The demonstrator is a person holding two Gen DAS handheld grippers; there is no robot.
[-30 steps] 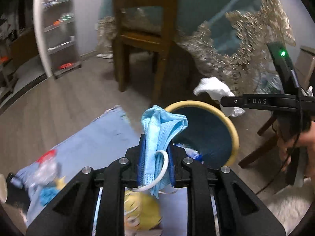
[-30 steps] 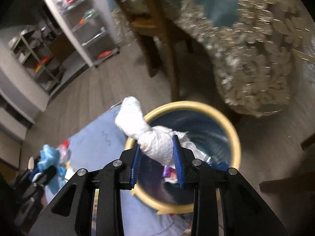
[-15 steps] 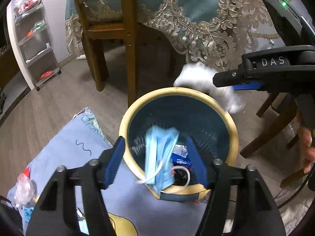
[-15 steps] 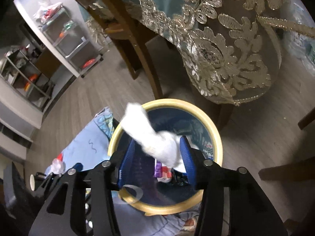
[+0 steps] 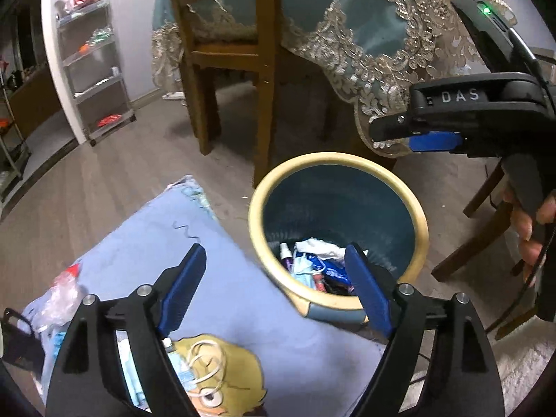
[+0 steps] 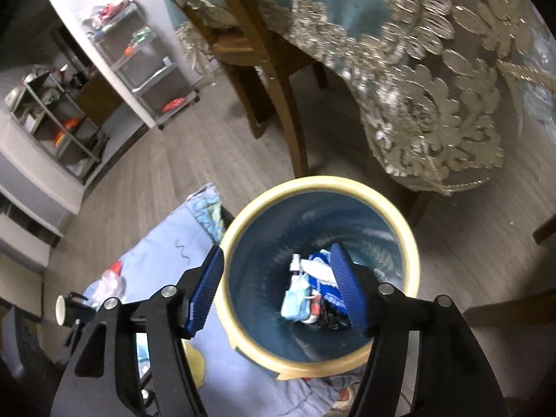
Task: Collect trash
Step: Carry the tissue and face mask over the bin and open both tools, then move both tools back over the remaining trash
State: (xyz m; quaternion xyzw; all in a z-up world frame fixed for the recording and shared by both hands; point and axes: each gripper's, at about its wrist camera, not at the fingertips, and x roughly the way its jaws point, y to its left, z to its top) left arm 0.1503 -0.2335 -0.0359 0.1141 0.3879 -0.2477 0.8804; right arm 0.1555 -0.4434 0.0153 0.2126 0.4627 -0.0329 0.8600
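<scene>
A round trash bin with a cream rim [image 5: 422, 222] [image 6: 413, 264] and dark blue inside stands on the floor. At its bottom lie a blue face mask [image 5: 301, 271] [image 6: 295, 304], a white crumpled tissue [image 5: 321, 247] [image 6: 318, 267] and other wrappers. My left gripper [image 5: 274, 286] is open and empty, above the bin's near left edge. My right gripper [image 6: 276, 283] is open and empty, above the bin; it also shows in the left wrist view [image 5: 417, 135] at the right. More trash lies on a light blue cloth [image 5: 146, 236]: a clear plastic wrapper [image 5: 62, 295] [image 6: 109, 283] and another mask with ear loops [image 5: 194, 365].
A wooden chair [image 5: 226, 55] and a table with a lace-trimmed blue cloth [image 5: 375, 34] stand behind the bin. A metal shelf rack [image 5: 93, 69] is at the far left. A dark mug [image 6: 67, 311] lies by the cloth. Another chair's legs [image 5: 483, 229] are at the right.
Both grippers opened over the bin. The blue mask fell from the left one and the white tissue from the right one into the bin. The left gripper has drawn back.
</scene>
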